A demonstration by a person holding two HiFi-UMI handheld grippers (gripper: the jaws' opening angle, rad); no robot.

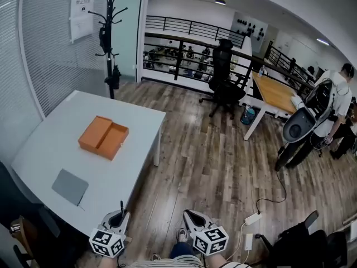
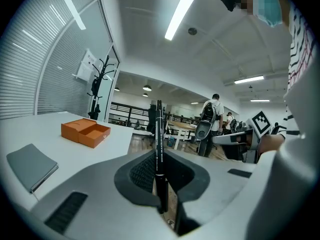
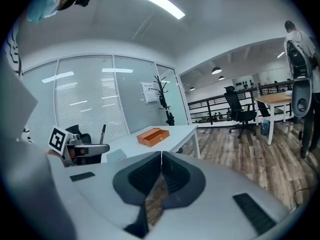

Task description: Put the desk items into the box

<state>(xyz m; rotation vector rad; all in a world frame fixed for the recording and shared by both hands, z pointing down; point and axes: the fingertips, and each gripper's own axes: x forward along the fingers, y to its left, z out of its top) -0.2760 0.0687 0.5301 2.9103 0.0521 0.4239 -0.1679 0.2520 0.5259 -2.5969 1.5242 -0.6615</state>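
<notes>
An open orange box [image 1: 104, 137] lies on the white desk [image 1: 50, 149]; it also shows in the left gripper view [image 2: 85, 132] and the right gripper view [image 3: 153, 136]. A grey notebook [image 1: 70, 186] lies nearer on the desk [image 2: 29, 165]. My left gripper [image 1: 121, 216] is shut on a black pen [image 2: 158, 149] that stands upright between its jaws; the pen tip [image 1: 121, 205] pokes up at the desk's near edge. My right gripper [image 1: 188, 215] hangs over the floor beside the desk, shut with nothing in it [image 3: 161, 156].
A black coat stand [image 1: 111, 38] rises behind the desk. A black office chair [image 1: 225, 77] and a wooden table [image 1: 276, 94] stand across the wood floor. A person [image 1: 334, 110] stands at the right. Cables and a power strip [image 1: 252, 219] lie on the floor.
</notes>
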